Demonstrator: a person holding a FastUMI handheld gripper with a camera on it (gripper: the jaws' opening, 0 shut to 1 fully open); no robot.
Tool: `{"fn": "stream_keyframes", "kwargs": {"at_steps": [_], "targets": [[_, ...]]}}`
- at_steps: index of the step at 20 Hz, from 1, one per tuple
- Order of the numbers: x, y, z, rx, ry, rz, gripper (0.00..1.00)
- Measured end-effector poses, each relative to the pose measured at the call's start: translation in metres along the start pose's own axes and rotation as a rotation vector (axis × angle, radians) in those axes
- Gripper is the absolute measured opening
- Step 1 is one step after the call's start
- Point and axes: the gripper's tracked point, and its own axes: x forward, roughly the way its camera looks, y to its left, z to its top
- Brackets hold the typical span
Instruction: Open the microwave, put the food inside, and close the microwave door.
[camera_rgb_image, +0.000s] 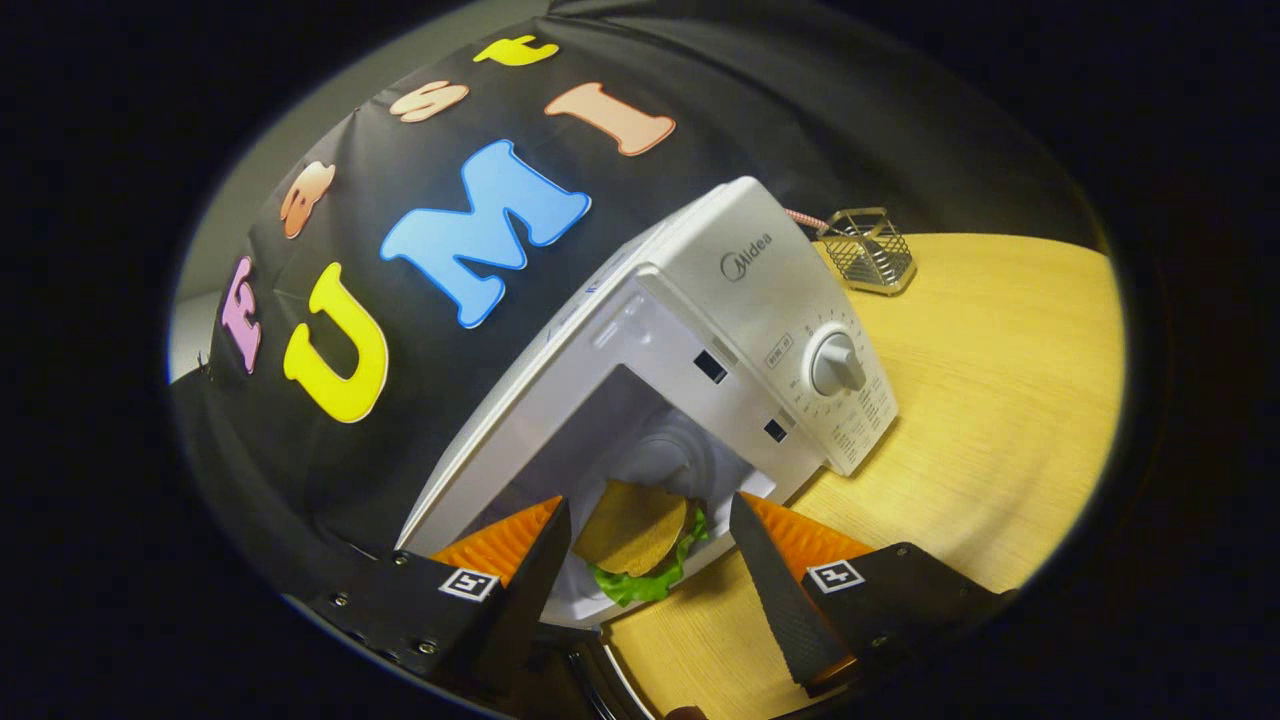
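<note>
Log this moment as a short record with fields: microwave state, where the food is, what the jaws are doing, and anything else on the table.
microwave: white, cavity open, on a wooden table
food: burger with lettuce, at the cavity's front lip
gripper: jaws open, one on each side of the burger, not pressing it
door: not closed yet
other: wire basket beyond the microwave
</note>
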Motion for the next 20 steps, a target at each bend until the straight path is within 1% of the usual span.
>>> {"fn": "stream_keyframes", "kwargs": {"at_steps": [6,10,16,20], "targets": [[-0.071,0.02,0.027,-0.145,0.044,0.095,0.96],[-0.117,0.041,0.049,-0.29,0.011,0.165,0.96],[-0.166,0.079,0.05,-0.451,0.014,0.283,0.96],[-0.195,0.108,0.035,-0.525,0.031,0.385,0.96]]}}
